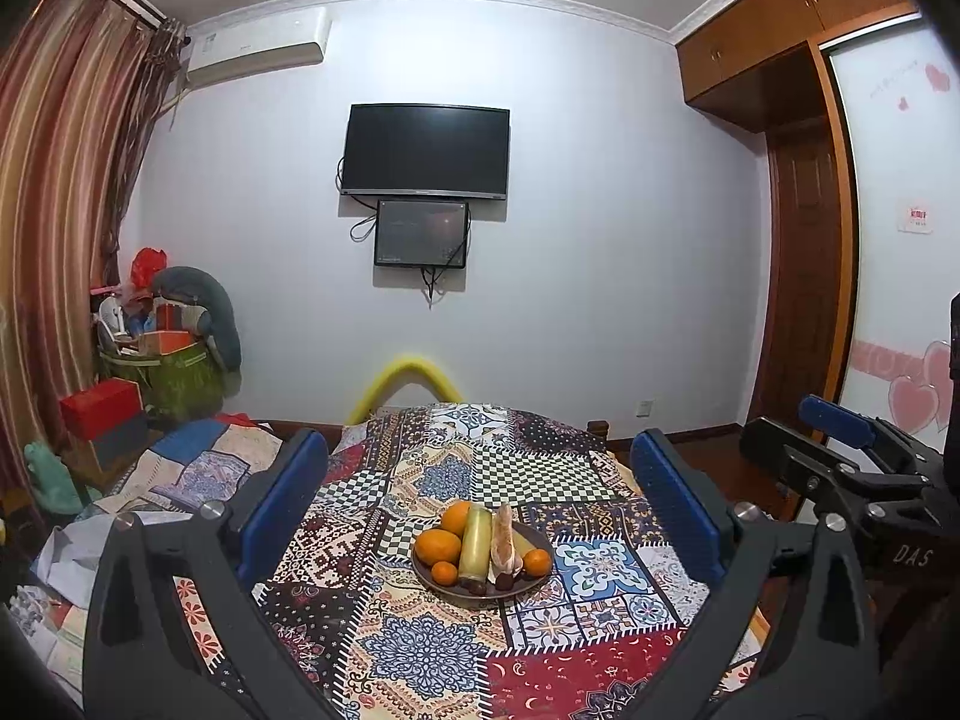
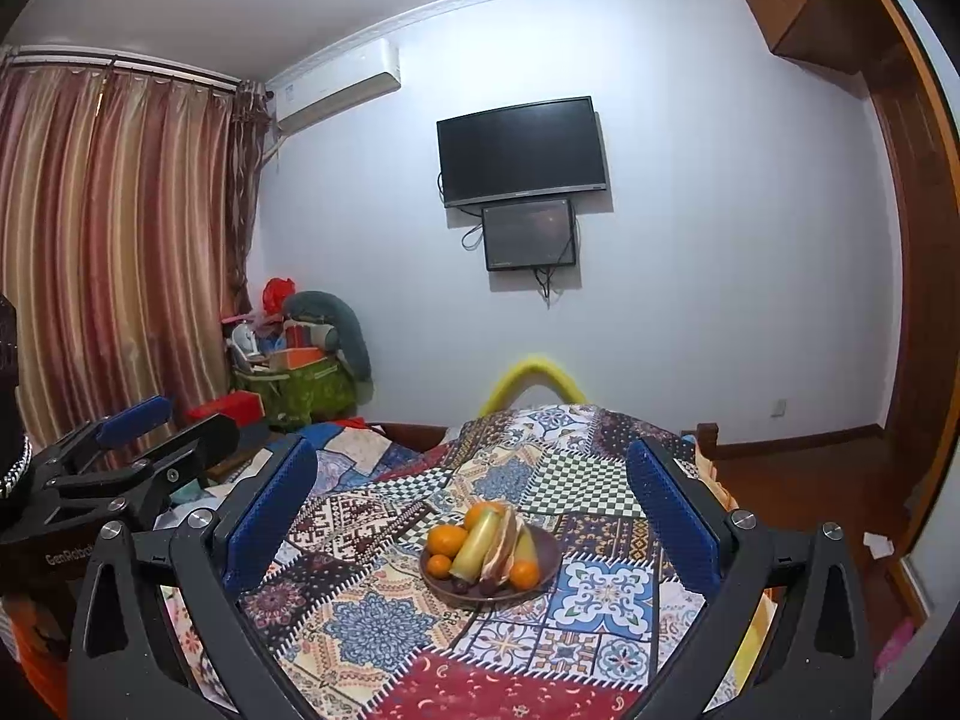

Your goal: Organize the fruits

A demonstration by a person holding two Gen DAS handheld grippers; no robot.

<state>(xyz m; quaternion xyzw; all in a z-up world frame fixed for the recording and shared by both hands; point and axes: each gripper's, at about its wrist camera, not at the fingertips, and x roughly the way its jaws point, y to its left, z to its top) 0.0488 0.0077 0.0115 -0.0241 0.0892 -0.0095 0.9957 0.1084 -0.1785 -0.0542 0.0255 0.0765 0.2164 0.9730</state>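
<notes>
Both grippers spread wide, holding nothing
Left gripper [image 1: 480, 498] and right gripper [image 2: 474, 504] frame plate [image 1: 447, 591]; oranges [image 1: 438, 545] at 9 o'clock, possibly dates at 6

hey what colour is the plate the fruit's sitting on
Dark brown plate, clearest in the right wrist view.

Between the wide-spread blue fingers [image 2: 273, 516] of the right gripper [image 2: 471, 525], a brown plate [image 2: 549, 546] of oranges [image 2: 446, 539] and other fruit rests on the patchwork-covered worktop [image 2: 384, 612].
</notes>
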